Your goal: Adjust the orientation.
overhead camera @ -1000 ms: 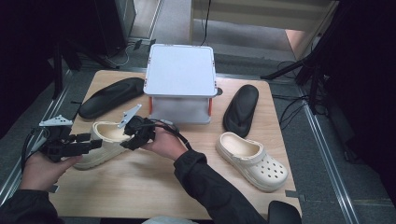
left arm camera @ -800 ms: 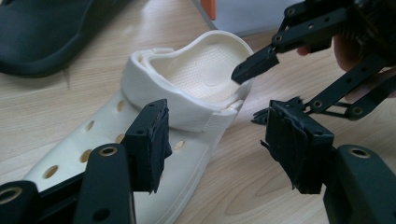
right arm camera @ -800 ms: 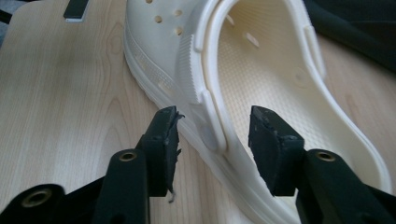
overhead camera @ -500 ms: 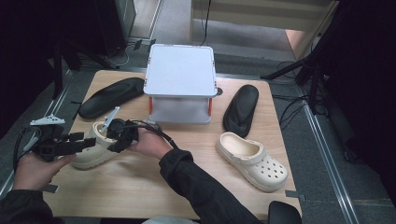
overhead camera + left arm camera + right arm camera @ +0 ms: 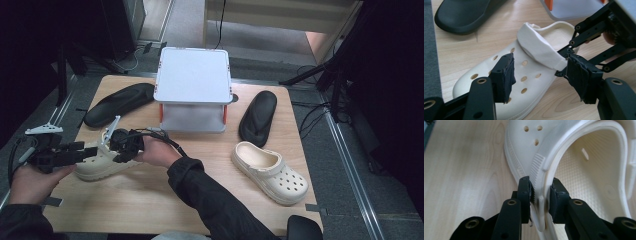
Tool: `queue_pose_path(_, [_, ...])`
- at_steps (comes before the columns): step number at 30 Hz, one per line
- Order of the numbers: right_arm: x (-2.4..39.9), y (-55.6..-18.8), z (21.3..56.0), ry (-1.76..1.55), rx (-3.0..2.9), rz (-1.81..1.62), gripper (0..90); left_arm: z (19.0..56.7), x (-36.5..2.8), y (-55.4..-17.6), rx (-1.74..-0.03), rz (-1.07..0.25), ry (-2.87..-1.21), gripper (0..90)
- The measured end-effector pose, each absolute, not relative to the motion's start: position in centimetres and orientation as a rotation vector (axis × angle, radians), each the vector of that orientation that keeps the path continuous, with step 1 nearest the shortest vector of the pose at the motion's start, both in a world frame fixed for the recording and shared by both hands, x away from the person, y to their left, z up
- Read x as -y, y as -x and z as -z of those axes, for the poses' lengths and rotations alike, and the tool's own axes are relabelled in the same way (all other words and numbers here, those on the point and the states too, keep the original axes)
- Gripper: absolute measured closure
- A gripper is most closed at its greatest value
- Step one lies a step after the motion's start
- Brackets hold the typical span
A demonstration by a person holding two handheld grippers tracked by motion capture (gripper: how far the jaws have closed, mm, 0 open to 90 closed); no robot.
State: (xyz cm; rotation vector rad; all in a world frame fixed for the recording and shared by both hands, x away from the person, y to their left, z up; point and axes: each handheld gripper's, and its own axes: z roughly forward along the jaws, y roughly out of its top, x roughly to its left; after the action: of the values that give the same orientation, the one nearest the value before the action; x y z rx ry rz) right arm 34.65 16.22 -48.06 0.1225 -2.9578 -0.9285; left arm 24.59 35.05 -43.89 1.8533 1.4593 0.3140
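A cream perforated clog lies on the wooden table at the left, its strap folded forward over the upper. My left gripper comes in from the left. Its jaws stand open astride the clog's toe part, left gripper pads apart from each other with the upper between them. My right gripper reaches in from the right. Its jaws have just been closing, and the right gripper now pinches the clog's side wall by the ribbed strap end.
A second cream clog lies at the right front. One black slide sandal lies at the back left, another at the back right. A white lidded box with orange clips stands between them. Cables trail on the dark floor around the table.
My right gripper moved left along the clog and its jaws closed onto the side wall. The clog shifted a little to the left. The left gripper stayed about where it was.
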Motion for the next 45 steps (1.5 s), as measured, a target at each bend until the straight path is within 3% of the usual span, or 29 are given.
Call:
queue_pose_path(13, [-15.0, -34.4, 45.9, -0.114, 2.868, 0.944, 78.7, 43.6, -35.0, -24.5, -1.442, -0.323, -1.841, 40.0])
queue_pose_path(25, [-10.3, -33.1, 42.6, -0.048, 2.879, 1.025, 78.7, 42.8, -34.4, -24.3, -1.396, -0.332, -1.829, 39.9])
queue_pose_path(41, [1.6, -31.1, 43.6, 0.304, 2.925, 1.096, 78.4, 43.7, -29.8, -25.6, -1.308, -0.246, -1.901, 44.3])
queue_pose_path(45, [3.8, -30.9, 44.8, 0.408, 2.922, 1.122, 78.4, 43.9, -28.6, -26.0, -1.28, -0.222, -1.914, 49.2])
